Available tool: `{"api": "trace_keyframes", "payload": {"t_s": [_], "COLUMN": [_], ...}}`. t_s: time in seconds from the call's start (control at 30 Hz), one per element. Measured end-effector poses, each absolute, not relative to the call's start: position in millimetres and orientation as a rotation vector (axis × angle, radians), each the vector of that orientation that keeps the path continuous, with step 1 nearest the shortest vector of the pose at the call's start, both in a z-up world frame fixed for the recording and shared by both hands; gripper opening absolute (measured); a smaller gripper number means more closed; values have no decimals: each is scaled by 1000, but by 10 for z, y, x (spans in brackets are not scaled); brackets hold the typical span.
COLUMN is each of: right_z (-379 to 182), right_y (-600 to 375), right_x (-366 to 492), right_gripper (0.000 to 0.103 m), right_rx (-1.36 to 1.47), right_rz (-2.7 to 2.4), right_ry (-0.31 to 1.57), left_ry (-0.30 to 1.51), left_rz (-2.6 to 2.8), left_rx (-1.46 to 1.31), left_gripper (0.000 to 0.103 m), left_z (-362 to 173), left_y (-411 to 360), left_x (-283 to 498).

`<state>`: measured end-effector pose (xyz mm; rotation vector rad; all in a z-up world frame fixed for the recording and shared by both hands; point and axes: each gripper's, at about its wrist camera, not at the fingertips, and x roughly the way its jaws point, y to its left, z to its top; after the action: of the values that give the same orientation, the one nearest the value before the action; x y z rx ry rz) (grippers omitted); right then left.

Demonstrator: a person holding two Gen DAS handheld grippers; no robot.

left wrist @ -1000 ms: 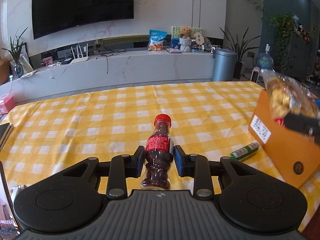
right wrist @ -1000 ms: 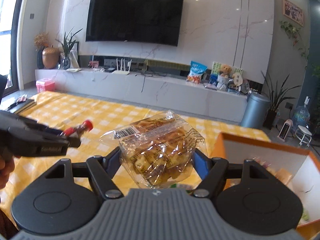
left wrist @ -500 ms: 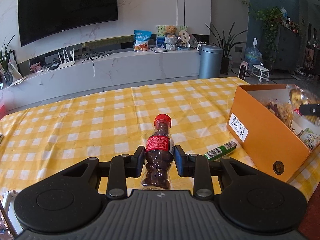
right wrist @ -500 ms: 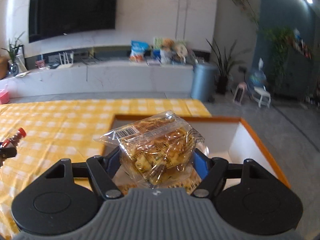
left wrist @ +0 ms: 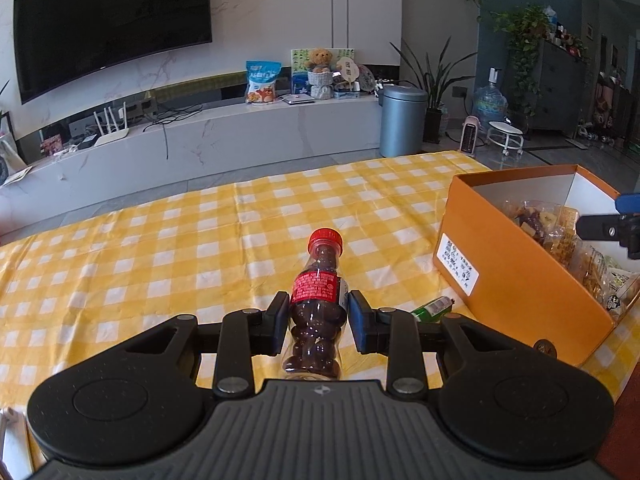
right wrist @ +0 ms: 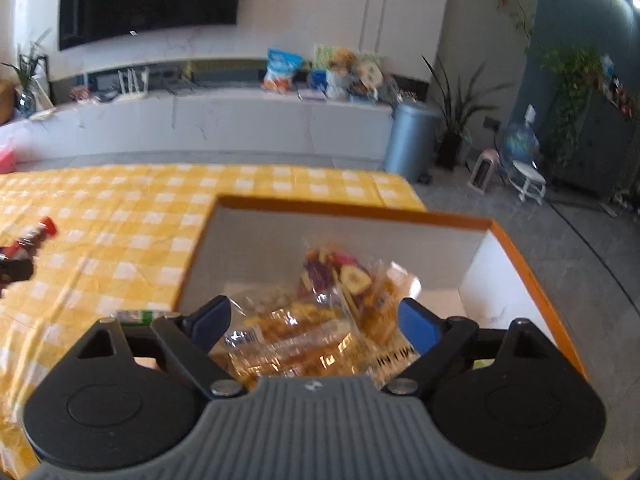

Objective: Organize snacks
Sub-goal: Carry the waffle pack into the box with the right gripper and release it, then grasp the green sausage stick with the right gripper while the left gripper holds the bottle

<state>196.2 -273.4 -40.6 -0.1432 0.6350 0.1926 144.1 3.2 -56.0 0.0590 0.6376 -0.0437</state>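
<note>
We see the left tool (left wrist: 318,326) clenched on a small bottle (left wrist: 318,304) with a red cap, filled with dark round pieces; its base is hidden behind the tool body. The bottle points forward over the table (left wrist: 160,248), covered in yellow check cloth. Right of this tool stands an orange box (left wrist: 516,284), its near corner cut off by the frame edge. A green packet (left wrist: 432,308) lies between tool and box, mostly hidden behind the tool's right finger. The right tool (right wrist: 314,320) hangs over the open box (right wrist: 400,236), its jaws spread wide and grasping nothing. Below and between them lies a clear bag of golden snacks (right wrist: 292,344), resting in the box among other packets (right wrist: 352,276); blur makes their contents hard to read. In the left view only the right tool's tip (left wrist: 612,228) shows.
</note>
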Motion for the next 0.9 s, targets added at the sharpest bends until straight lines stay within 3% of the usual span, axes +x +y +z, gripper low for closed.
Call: {"api": "trace_keyframes", "payload": {"t_s": [0.1,0.17,0.37,0.67,0.9], "right_z": [-282,-257,-427,-895,-1249], "right_y": [-2668,-2544,-2000,-1511,-1404], "right_x": [1898,1845,1652,1760,2078], "right_gripper": [83,72,60,53,54], "right_rx": [-69,-39,-36,88,222], "right_rz": [283,339,442,322,133], "right_ry": [604,581,568,672,767], "left_ry": [637,640,657,692,692], "left_rz": [-51,-49,-21,-6,-95], "left_rx": [78,82,87,82,111], "left_gripper": [36,36,36,35,35], "left_z": [-554,-558,-605,-740,-715], "left_y": [-4,4,140,330,283], "left_x": [1497,1527,1588,1698,1905]}}
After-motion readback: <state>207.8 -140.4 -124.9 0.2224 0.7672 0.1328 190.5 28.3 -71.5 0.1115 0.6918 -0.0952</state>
